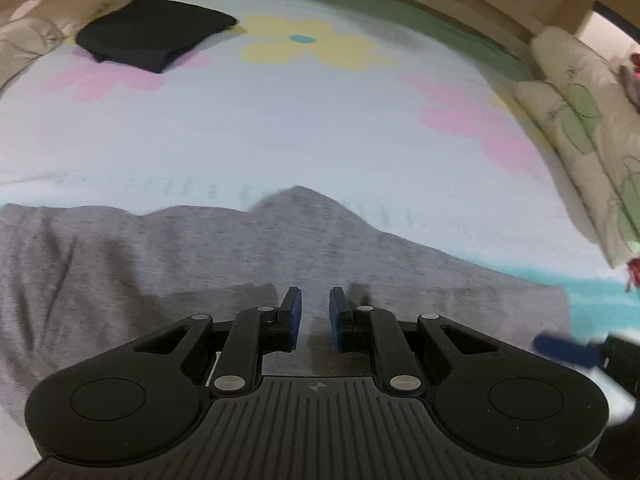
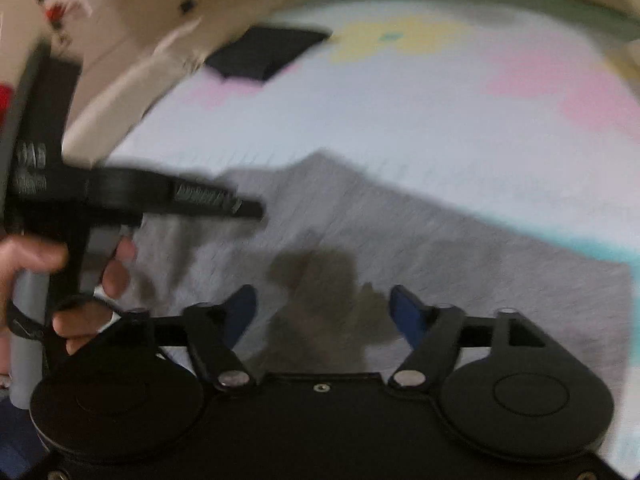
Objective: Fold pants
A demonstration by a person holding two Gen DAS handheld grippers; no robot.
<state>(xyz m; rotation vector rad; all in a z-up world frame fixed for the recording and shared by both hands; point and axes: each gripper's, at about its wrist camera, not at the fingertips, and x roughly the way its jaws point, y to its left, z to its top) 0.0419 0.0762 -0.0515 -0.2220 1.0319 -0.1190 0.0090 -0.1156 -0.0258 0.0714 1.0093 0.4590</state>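
Grey pants (image 1: 240, 256) lie spread across the near part of a bed covered by a pale blue sheet (image 1: 280, 132) printed with pink and yellow flowers; the cloth is rumpled, with a raised peak along its far edge and a fold line running across it just ahead of the tools. In the right wrist view the same pants (image 2: 460, 264) fill the lower middle of the frame, one straight edge meeting a teal band of the sheet on the right. The left tongs (image 1: 315, 310) hover low over the grey cloth with their blue-padded tips a narrow gap apart, nothing between them. The right tongs (image 2: 324, 312) are spread wide above the cloth, also holding nothing, and cast a dark shadow on the fabric between the tips. In the right wrist view the left tool is seen from the side, gripped by the person's left hand (image 2: 60, 280). In the left wrist view a blue tip of the right tool enters at the lower right edge, blurred. Well beyond the pants, near the far left corner of the bed, rests a folded black garment (image 1: 156, 32). A pillow (image 1: 580, 128) with green leaf print lies along the right side of the bed.
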